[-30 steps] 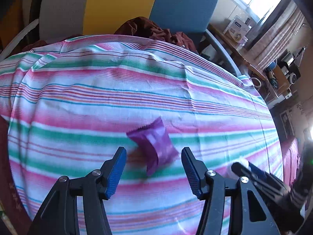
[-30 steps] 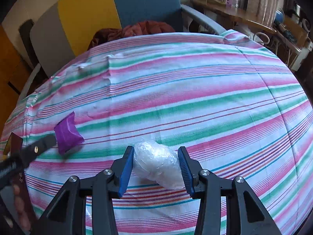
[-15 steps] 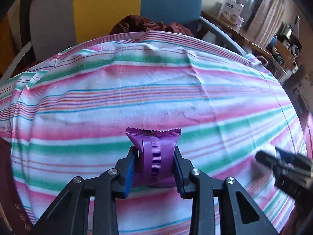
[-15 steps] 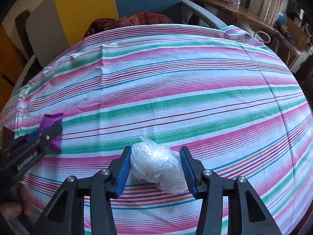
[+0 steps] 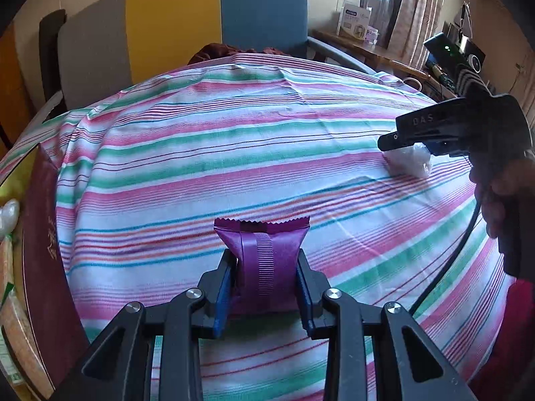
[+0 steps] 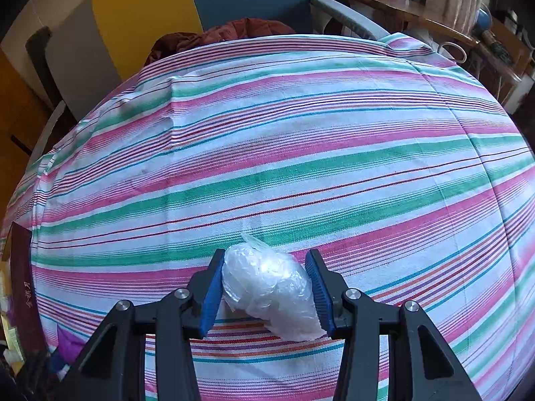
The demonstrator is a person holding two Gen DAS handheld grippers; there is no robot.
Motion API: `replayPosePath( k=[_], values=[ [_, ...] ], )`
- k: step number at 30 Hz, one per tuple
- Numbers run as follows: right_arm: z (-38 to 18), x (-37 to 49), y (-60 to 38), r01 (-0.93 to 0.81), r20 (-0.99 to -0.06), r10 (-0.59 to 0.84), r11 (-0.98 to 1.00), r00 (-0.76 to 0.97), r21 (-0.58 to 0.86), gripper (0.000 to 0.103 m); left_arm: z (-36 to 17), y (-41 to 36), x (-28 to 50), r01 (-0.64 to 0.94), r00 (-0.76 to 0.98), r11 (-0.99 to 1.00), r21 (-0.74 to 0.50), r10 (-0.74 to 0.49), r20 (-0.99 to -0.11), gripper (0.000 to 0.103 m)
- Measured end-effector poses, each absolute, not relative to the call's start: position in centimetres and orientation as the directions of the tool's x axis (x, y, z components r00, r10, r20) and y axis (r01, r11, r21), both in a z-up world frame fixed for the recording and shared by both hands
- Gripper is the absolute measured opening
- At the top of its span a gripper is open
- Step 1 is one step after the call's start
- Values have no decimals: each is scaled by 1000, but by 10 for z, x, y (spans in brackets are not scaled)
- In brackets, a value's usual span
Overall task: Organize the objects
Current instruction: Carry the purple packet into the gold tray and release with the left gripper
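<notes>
A purple snack packet [image 5: 264, 257] with a zigzag top edge is pinched between the blue pads of my left gripper [image 5: 265, 287], just above the striped tablecloth [image 5: 234, 153] near its left front part. My right gripper [image 6: 264, 267] is shut on a crumpled clear plastic bundle [image 6: 267, 287], which rests on the cloth [image 6: 301, 153]. In the left wrist view the right gripper [image 5: 411, 147] and its white bundle [image 5: 409, 160] show at the far right, held by a hand [image 5: 508, 193]. The purple packet [image 6: 68, 342] peeks in at the bottom left of the right wrist view.
A maroon book [image 5: 43, 250] lies along the table's left edge, with small items beyond it. Behind the table stand a blue chair [image 5: 264, 16] with a dark red cloth [image 5: 214, 53] on it, and a wooden side table with boxes [image 5: 354, 20].
My left gripper closed on the purple packet, then carried it toward the table's left front corner. The right gripper kept its grip on the plastic bundle and stayed in place.
</notes>
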State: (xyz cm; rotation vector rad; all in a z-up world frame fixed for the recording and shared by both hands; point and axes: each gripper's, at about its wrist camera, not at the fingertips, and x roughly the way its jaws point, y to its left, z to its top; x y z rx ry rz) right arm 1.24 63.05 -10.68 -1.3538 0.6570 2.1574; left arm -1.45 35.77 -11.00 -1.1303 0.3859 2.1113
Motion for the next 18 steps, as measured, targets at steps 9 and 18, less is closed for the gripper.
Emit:
replayPosePath(
  k=[9, 18],
  values=[
    [-108, 12, 627, -638, -914, 180, -763, -362, 102, 48, -116, 355, -14, -705, -393, -706, -65, 466, -793, 34],
    [-112, 7, 619, -601, -918, 212, -798, -334, 35, 49, -117, 354, -14, -699, -395, -711, -79, 477, -785, 34]
  ],
)
